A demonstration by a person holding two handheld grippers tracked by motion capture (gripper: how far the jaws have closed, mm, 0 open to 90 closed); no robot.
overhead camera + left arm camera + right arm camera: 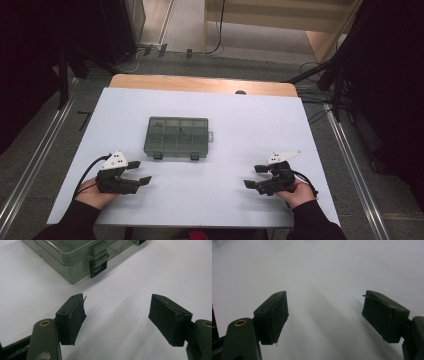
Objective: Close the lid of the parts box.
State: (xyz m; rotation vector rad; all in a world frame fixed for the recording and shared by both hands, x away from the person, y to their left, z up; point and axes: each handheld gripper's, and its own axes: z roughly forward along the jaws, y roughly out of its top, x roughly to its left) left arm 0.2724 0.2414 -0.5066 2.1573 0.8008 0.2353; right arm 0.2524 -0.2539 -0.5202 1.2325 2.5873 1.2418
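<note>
Tongs point(139, 171) point(254, 176) agape, box point(177, 137) well apart

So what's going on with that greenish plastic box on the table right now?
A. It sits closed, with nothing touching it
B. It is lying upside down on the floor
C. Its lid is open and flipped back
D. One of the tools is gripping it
A. The compartment box sits flat on the white table with its lid down, and both the left gripper and the right gripper are open, short of it.
</note>
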